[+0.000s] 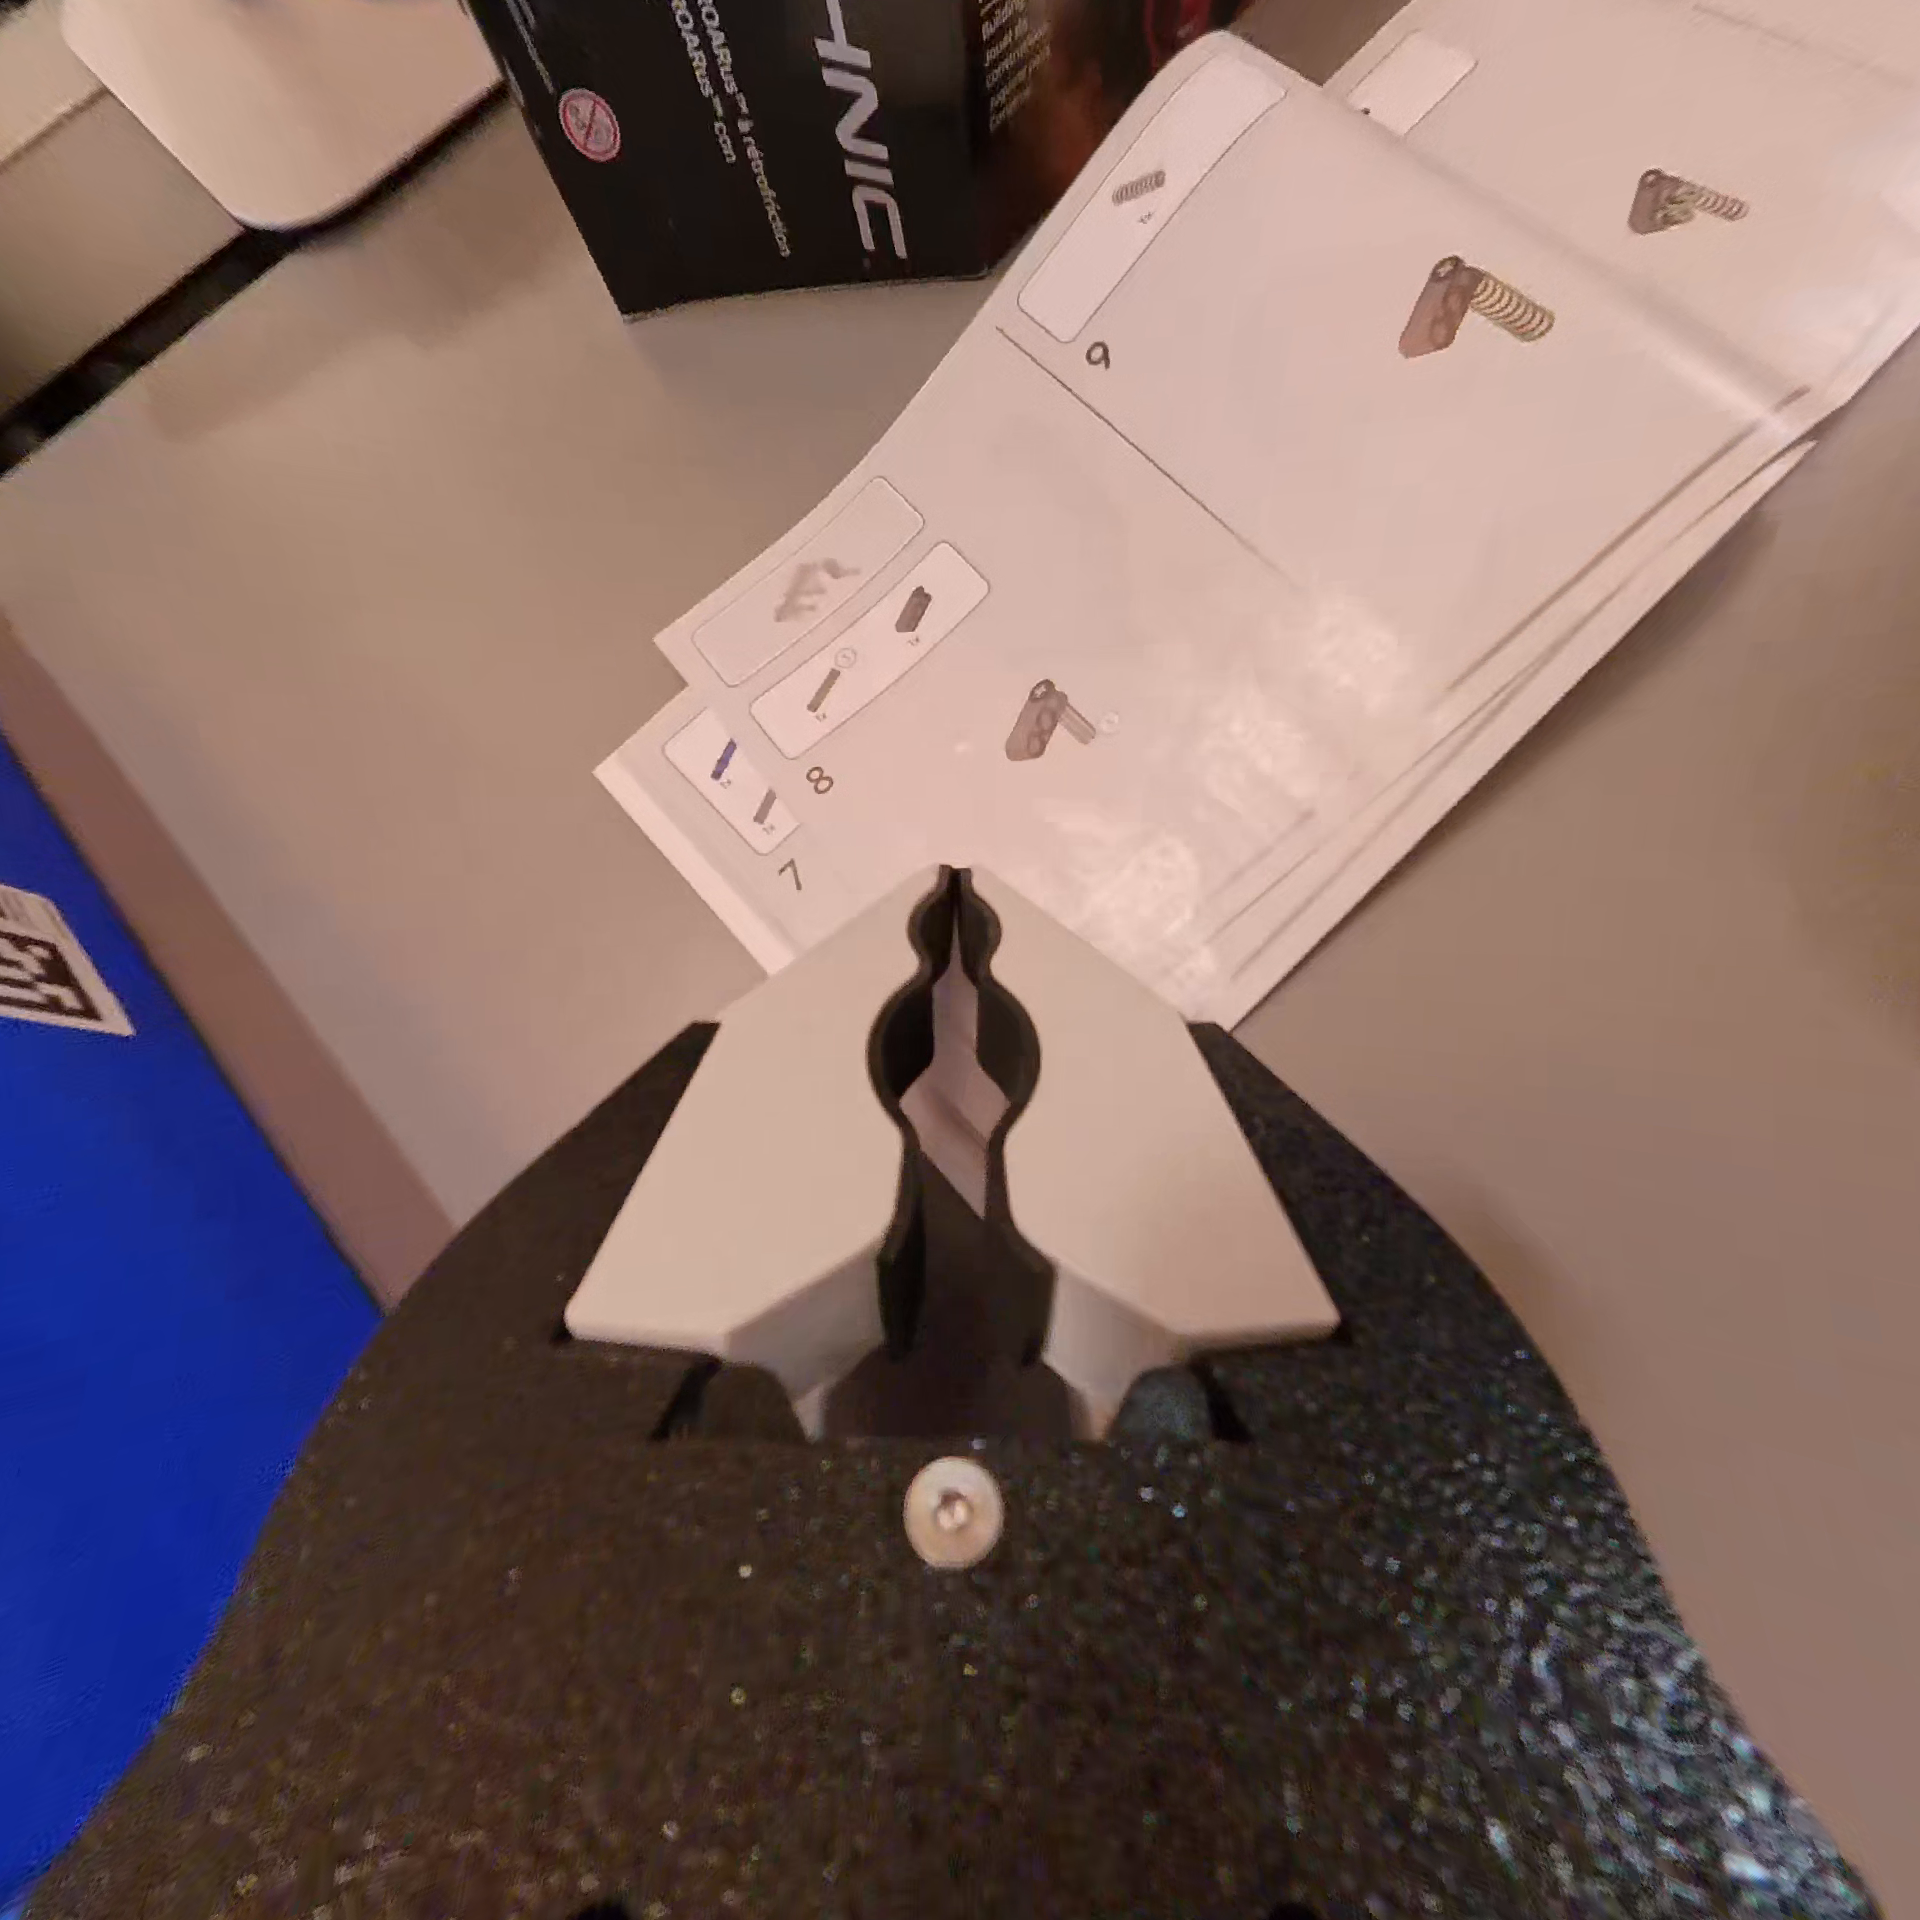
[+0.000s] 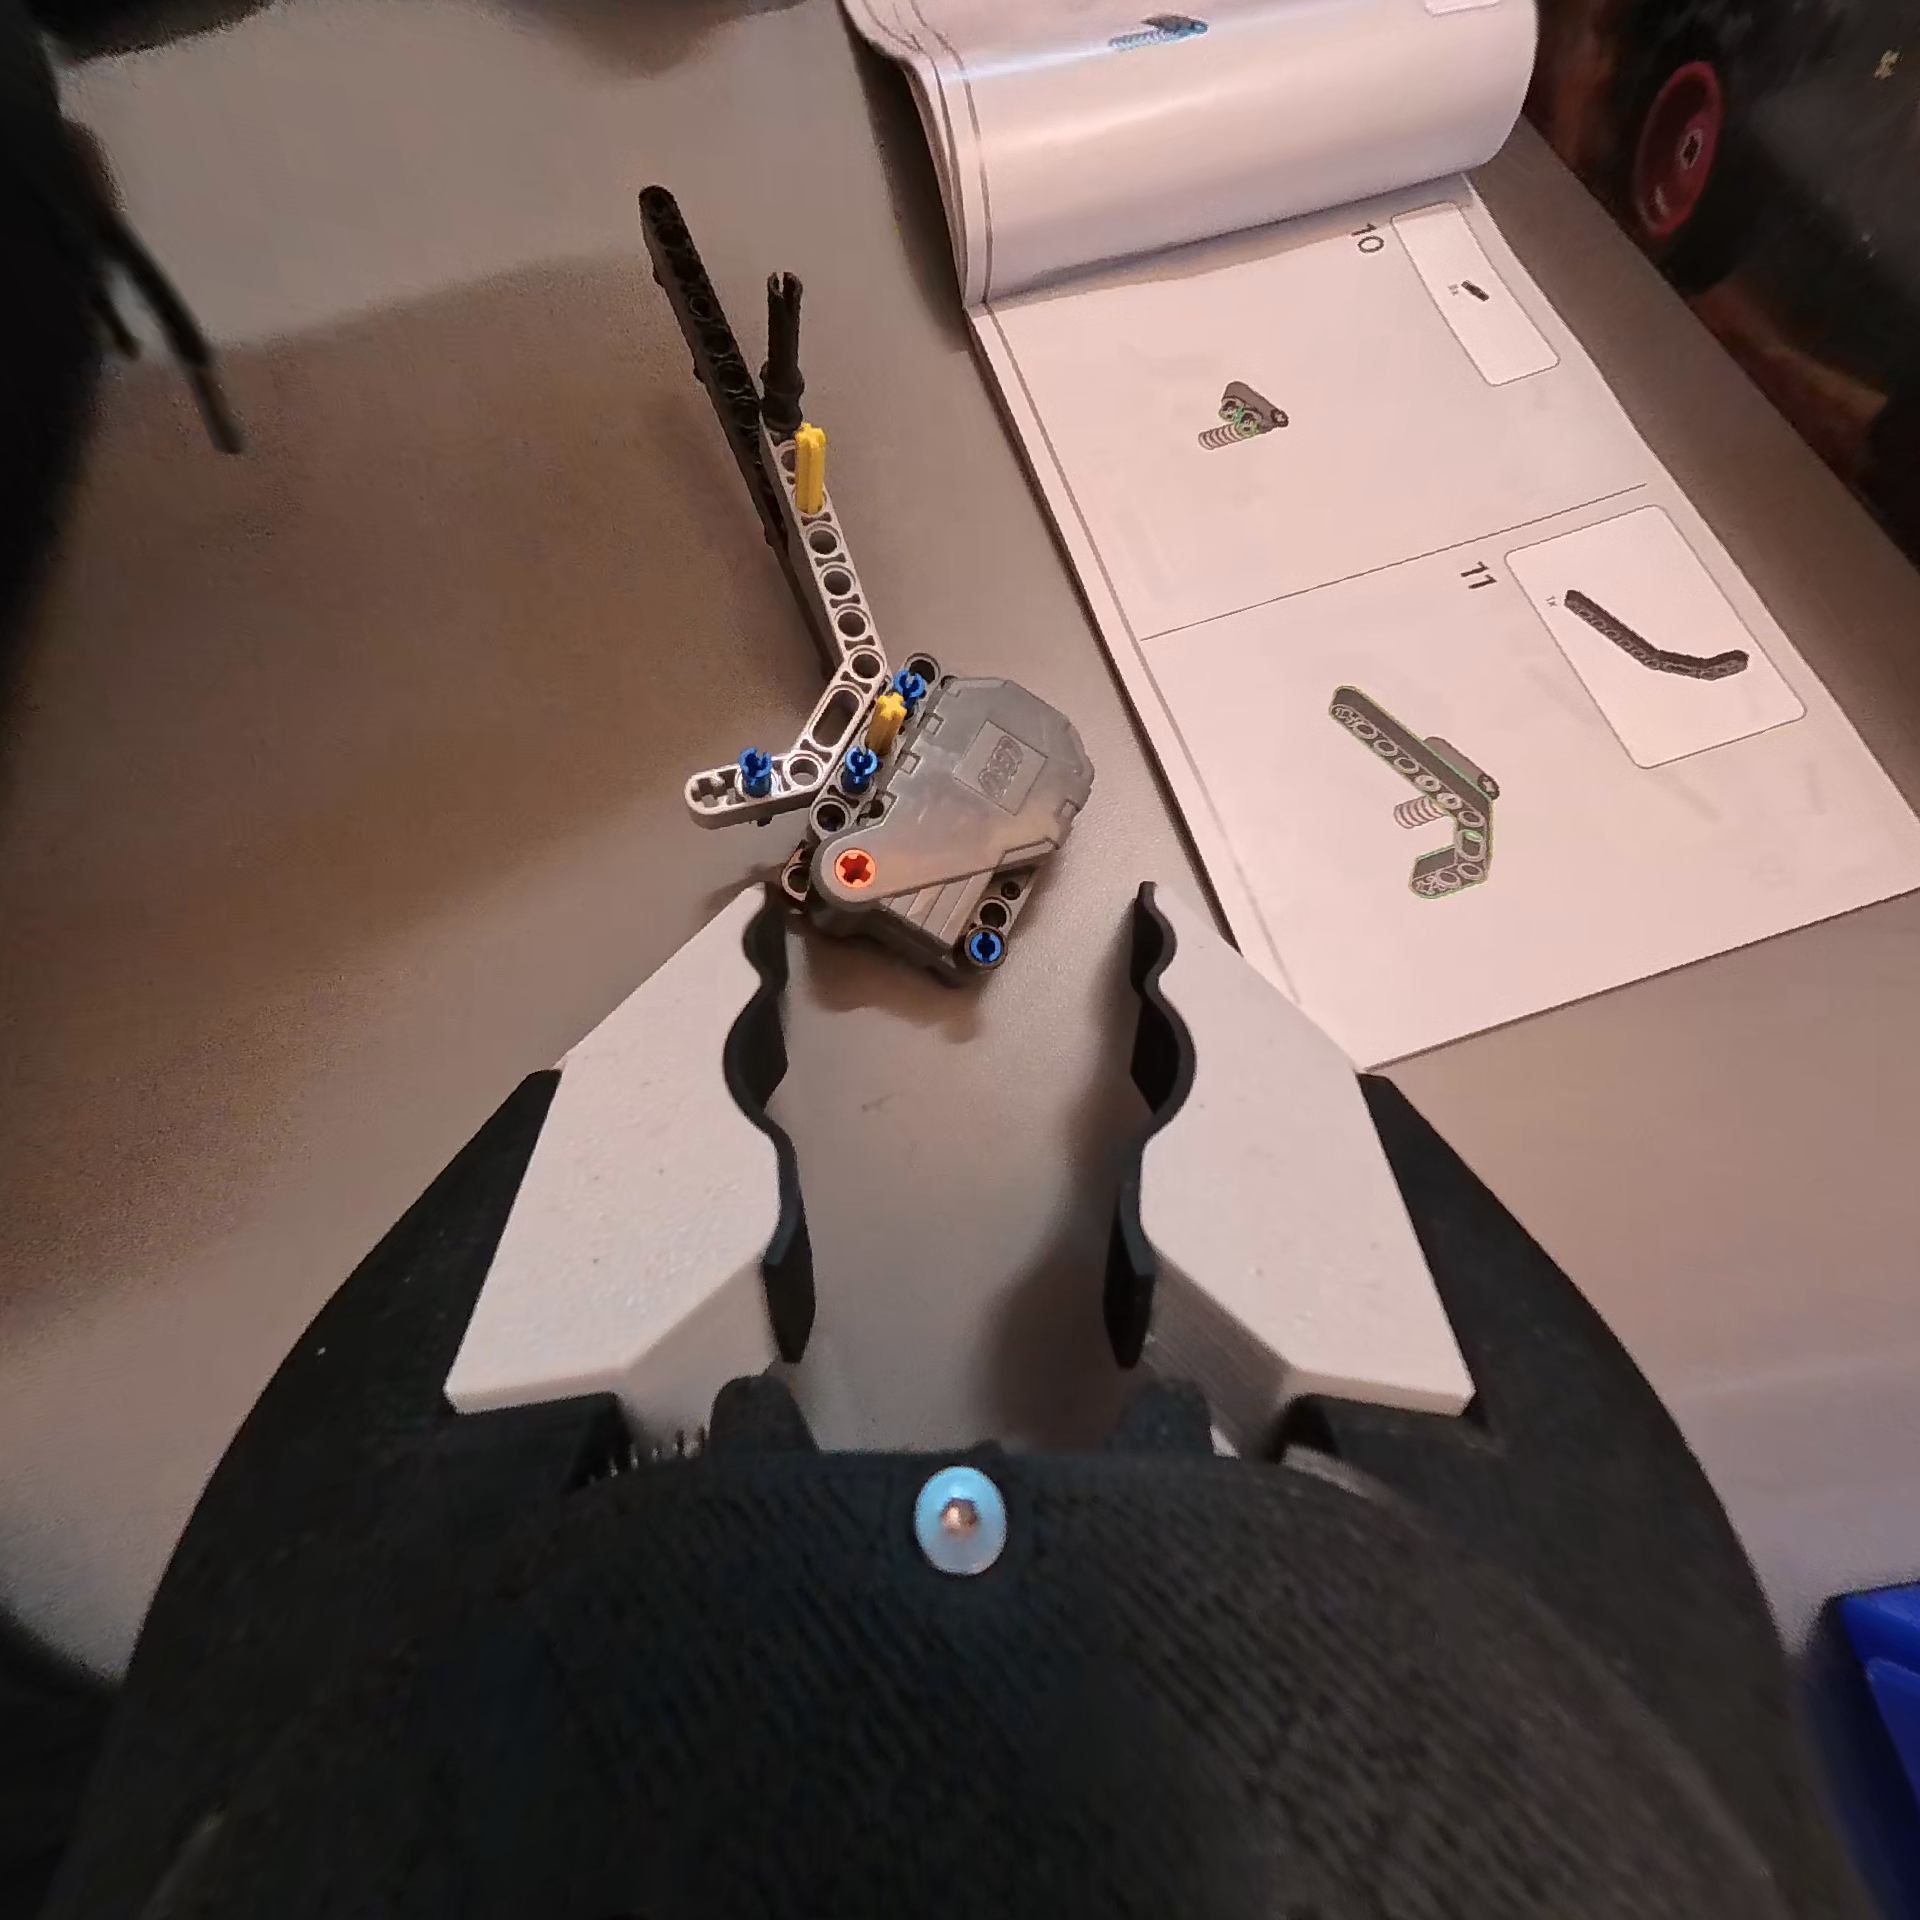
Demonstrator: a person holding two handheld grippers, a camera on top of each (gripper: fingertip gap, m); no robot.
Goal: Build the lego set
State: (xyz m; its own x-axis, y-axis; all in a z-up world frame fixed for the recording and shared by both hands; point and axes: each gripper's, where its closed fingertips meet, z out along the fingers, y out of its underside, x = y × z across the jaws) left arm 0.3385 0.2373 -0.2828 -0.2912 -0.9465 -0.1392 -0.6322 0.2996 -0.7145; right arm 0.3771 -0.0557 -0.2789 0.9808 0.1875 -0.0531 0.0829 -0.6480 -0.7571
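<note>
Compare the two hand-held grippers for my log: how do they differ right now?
The left hand-held gripper is shut with nothing between its fingers; the right hand-held gripper is open. The left points at the instruction booklet; the right points at the partly built lego assembly, not gripping it. Both have grey fingers with black wavy pads.

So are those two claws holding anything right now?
No, neither. The left gripper is shut on nothing, over the booklet. The right gripper is open just short of the lego assembly, not touching it.
</note>
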